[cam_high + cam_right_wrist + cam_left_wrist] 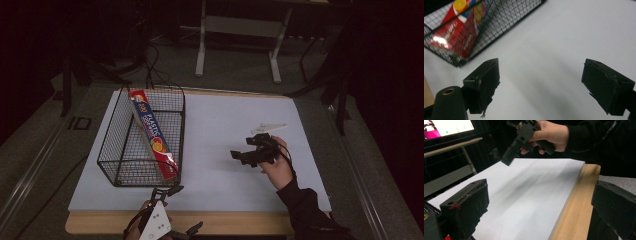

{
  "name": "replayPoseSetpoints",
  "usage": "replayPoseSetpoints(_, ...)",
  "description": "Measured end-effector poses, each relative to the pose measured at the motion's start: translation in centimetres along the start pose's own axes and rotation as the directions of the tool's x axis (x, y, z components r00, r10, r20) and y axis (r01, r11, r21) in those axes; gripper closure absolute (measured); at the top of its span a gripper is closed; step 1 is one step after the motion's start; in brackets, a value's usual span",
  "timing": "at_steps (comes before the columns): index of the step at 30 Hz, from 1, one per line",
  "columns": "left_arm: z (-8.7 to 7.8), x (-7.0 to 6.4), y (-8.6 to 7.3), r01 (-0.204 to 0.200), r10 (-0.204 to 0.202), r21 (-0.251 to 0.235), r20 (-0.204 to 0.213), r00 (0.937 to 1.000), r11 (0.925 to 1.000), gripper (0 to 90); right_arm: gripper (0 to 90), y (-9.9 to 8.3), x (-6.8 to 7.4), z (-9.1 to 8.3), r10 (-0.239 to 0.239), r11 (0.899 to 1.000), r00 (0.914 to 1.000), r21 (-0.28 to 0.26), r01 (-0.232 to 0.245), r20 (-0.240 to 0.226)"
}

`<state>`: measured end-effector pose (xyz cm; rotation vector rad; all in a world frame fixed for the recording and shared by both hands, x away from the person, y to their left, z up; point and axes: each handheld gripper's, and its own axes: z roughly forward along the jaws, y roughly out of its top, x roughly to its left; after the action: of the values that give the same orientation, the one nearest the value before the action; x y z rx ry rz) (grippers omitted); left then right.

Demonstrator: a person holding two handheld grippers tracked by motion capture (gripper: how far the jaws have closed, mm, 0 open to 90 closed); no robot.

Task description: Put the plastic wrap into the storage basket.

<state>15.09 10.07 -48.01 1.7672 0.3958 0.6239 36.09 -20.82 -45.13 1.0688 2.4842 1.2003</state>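
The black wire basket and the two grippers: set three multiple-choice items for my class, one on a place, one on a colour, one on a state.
1. Where is the long red plastic-wrap box?
A. inside the black wire basket
B. on the white tabletop beside it
C. in the right gripper

2. What colour is the tabletop?
A. green
B. white
C. black

3. How do the right gripper's jaws stand?
A. shut on the box
B. shut on nothing
C. open, holding nothing

Answers: 1 A, the box leans slanted within the mesh walls; 2 B, the sheet is white with a wooden front edge; 3 C, a wide gap shows bare tabletop between the jaws.
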Motion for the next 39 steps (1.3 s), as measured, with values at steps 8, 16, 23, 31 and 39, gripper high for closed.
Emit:
replayPoseSetpoints(8, 0.1, 0.0, 0.0, -0.002, 0.002, 0.002, 0.002, 1.0000, 1.0000, 1.8, 14.8, -2.4, -1.0, -0.4, 0.012, 0.999, 0.9999, 0.033, -0.013, 0.011)
replayPoseSetpoints(16, 0.1, 0.0, 0.0, -0.001, 0.001, 0.004, 0.002, 1.0000, 1.0000, 1.8, 14.7, -4.4, -1.3, -1.7, 0.015, 0.999, 0.9993, 0.038, -0.016, 0.033)
replayPoseSetpoints(23, 0.1, -0.1, 0.0, -0.001, 0.001, 0.003, 0.002, 1.0000, 1.0000, 1.8, 14.8, -5.6, -1.2, -2.6, 0.005, 0.999, 0.9984, 0.032, -0.006, 0.056)
replayPoseSetpoints(31, 0.1, -0.3, 0.1, -0.017, 0.017, 0.006, 0.015, 0.9997, 0.9998, 1.8, 14.8, -6.6, -1.8, -2.1, -0.016, 1.000, 0.9954, 0.026, 0.014, 0.094)
replayPoseSetpoints(39, 0.0, -0.3, 0.1, -0.013, 0.013, 0.003, 0.017, 0.9998, 0.9999, 1.8, 14.7, -6.8, -1.6, -1.4, -0.063, 0.997, 0.9923, 0.054, 0.057, 0.107)
